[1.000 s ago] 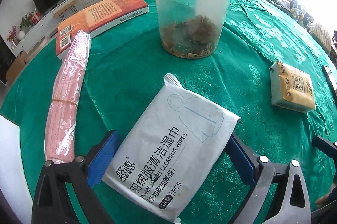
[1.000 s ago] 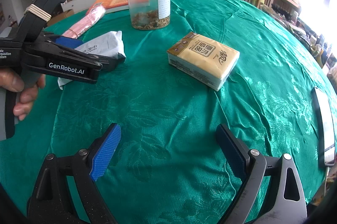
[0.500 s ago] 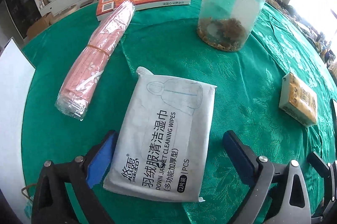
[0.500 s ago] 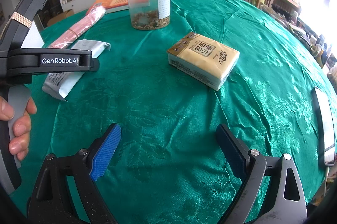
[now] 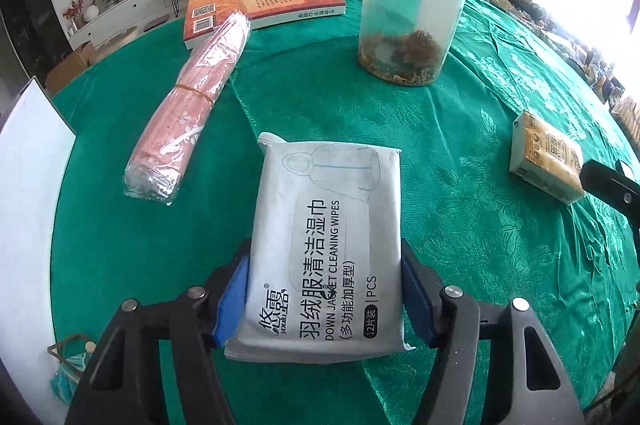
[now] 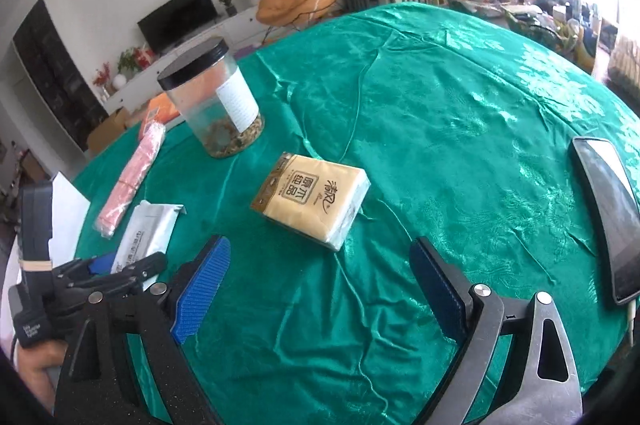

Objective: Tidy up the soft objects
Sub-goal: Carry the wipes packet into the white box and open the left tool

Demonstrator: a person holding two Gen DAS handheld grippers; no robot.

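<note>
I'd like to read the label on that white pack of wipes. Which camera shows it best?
The left wrist view: the wipes pack fills the centre, print facing up, pinched between the left gripper and its jaws. The right wrist view shows only a foreshortened sliver at the left, its print too small to read.

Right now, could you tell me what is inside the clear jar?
The clear jar holds brownish dried bits piled at the bottom, upper part empty. Its white label hides some contents from the right view.
</note>
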